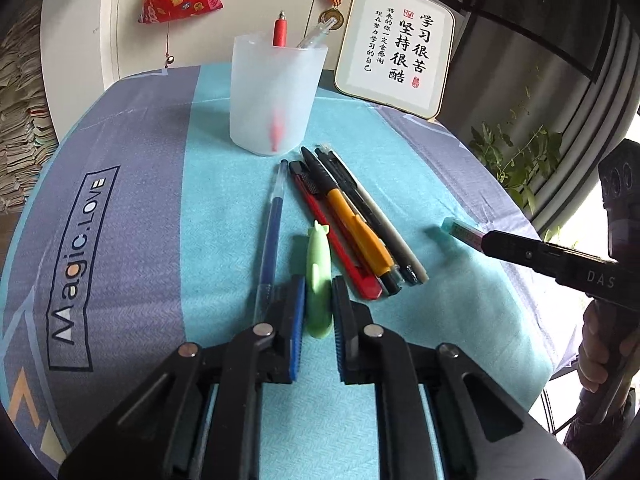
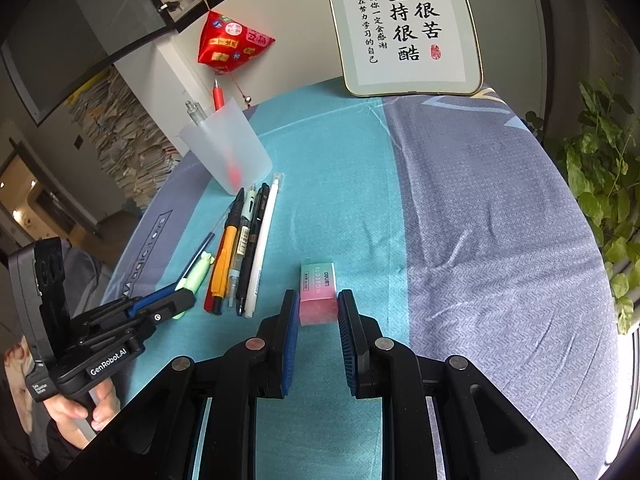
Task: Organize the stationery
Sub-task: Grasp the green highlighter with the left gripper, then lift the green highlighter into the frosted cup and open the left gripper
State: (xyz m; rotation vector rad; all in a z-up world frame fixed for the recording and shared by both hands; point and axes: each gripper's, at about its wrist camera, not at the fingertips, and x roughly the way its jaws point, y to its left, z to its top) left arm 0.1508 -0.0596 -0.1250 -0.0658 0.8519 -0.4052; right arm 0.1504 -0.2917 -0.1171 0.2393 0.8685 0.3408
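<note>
A: Left claw (image 1: pixel 316 300)?
B: Pads clamped on the near end of the green pen (image 1: pixel 318 268), which lies flat on the desk (image 1: pixel 140 200) beside the blue pen (image 1: pixel 272 220).
A: Right claw (image 2: pixel 319 308)?
B: Gripping the pink eraser (image 2: pixel 318 292) on the teal strip, pads on both its sides.
A: Further out?
B: Row of pens (image 2: pixel 244 248) between the claws, tips toward the frosted cup (image 1: pixel 276 96), which holds a red pen (image 1: pixel 281 30) and a clear one. Bare cloth right of the eraser to the desk edge.

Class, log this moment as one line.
left tool: shut on green rubbery pen | right tool: shut on pink block eraser | frosted plastic cup: two pens
</note>
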